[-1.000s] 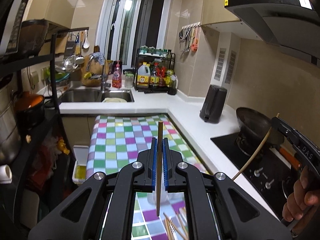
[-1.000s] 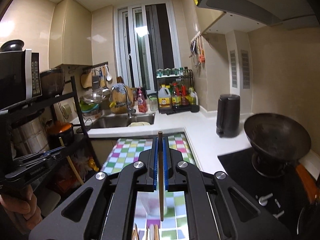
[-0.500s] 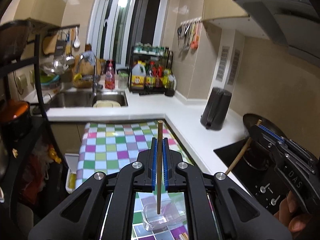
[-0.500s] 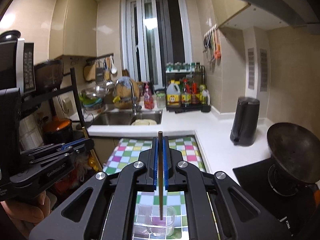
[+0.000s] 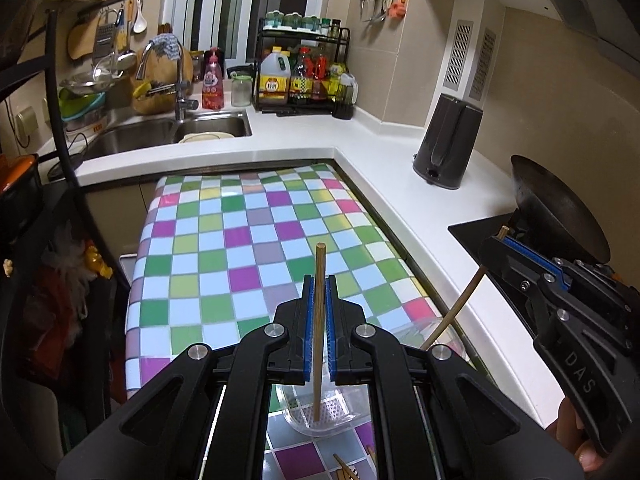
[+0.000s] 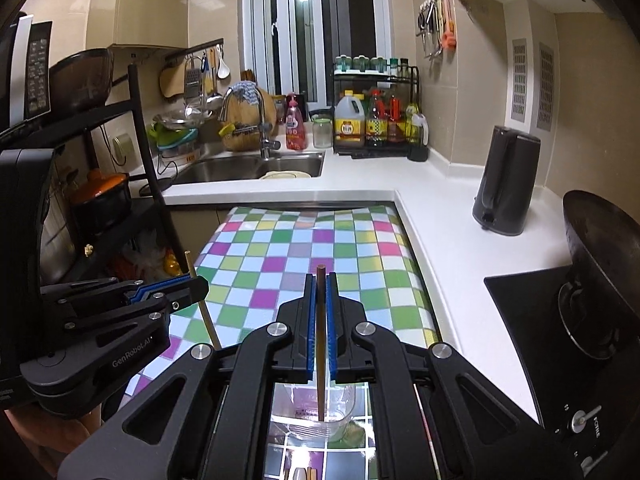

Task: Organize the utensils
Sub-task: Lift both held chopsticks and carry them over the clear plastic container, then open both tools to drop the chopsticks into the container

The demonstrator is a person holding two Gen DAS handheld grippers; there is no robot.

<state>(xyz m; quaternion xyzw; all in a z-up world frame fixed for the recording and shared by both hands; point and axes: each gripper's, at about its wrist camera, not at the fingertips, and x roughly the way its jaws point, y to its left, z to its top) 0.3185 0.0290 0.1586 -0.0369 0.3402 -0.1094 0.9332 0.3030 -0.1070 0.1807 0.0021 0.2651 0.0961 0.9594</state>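
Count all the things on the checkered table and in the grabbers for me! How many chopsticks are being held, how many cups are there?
Held chopsticks: 2, a lighter chopstick in the left gripper and a darker chopstick in the right gripper.
Clear cups: 1, the clear cup under both chopstick tips.
Total: 3. More sticks lie at the bottom edge, too cut off to count.

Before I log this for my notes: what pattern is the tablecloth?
The tablecloth is a multicoloured check of pink, green, white and purple squares; left wrist view shows it best.
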